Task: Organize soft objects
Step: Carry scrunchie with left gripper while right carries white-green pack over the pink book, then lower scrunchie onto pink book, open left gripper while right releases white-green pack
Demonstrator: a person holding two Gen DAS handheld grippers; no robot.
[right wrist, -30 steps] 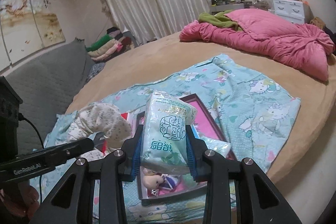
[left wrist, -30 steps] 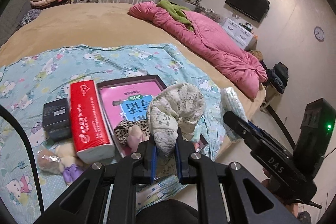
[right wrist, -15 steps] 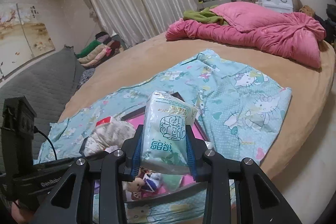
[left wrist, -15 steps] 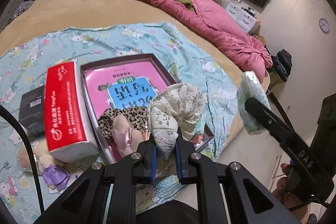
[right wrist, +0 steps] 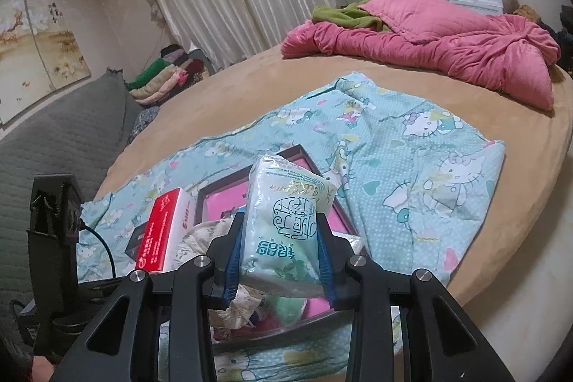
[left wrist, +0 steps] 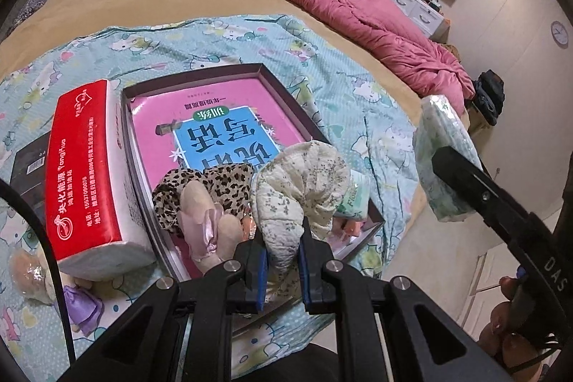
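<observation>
Progress looks about halfway to us. Inside the shallow dark-rimmed box (left wrist: 266, 70) on the bed we already see a leopard-print plush (left wrist: 215, 181), a pale pink soft toy (left wrist: 206, 228) lying against it, and a small green-printed packet (left wrist: 354, 199) near the box's right edge. All of these lie on a pink book cover lining the box bottom.

Our left gripper (left wrist: 281, 269) is closed down tight on the tail of a cream floral stuffed piece (left wrist: 301, 181), which curls up over the near end of the box; it is pinched between the blue pads, and we judge it is about to be set in with the others. Our right gripper (right wrist: 281, 265) stands partly open around a pale green tissue pack (right wrist: 286, 221), with both pads pressed against its sides, held above the box's near right corner.

Still outside the box, we count a red tissue pack (left wrist: 86, 174) lying just beside the left wall, a small doll in a purple dress (left wrist: 77, 299) on the cartoon-cat sheet (left wrist: 336, 67), and a black carton (left wrist: 27, 160) behind the red pack. We cannot tell whether the carton belongs to the job.

Writing: the red pack reads "YangHua" above a line of Chinese characters. The book cover shows large Chinese characters upside down to us. The held green pack carries teal Korean lettering, which we cannot read reliably. "DAS" is printed on the right gripper's arm in the left view.
</observation>
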